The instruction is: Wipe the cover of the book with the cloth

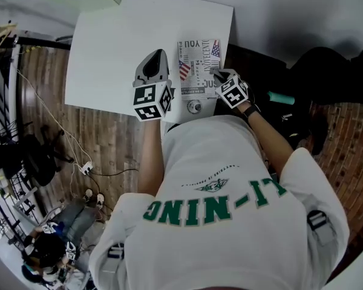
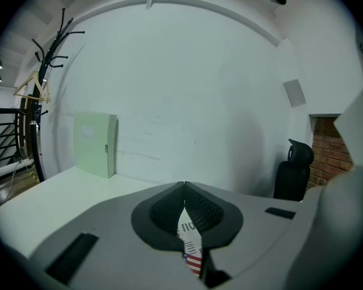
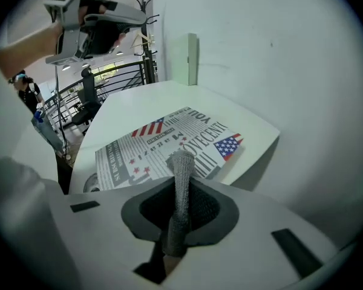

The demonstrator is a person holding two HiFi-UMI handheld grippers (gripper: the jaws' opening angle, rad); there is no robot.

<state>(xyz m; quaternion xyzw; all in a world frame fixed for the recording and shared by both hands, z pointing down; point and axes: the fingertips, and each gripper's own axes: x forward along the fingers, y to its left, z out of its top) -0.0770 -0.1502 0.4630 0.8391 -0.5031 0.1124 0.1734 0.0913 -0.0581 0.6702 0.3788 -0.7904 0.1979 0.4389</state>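
Note:
A book [image 1: 198,66] with a newspaper-and-flag cover lies flat near the right edge of the white table [image 1: 109,53]. My right gripper [image 1: 218,75] hovers at the book's near right corner, shut on a grey cloth [image 3: 182,162] that sticks up between its jaws [image 3: 181,193] over the book [image 3: 163,142]. My left gripper [image 1: 156,58] is raised left of the book with its jaws closed together [image 2: 183,189] and holding nothing. A sliver of the cover [image 2: 192,241] shows below them. In the right gripper view, the left gripper [image 3: 133,18] hangs in the air at upper left.
A small round metal object [image 1: 195,106] sits on the table by the book's near edge. A pale green board [image 2: 95,144] leans on the wall at the table's far side. A black chair [image 2: 293,171] stands right of the table. Cables lie on the wooden floor [image 1: 85,168].

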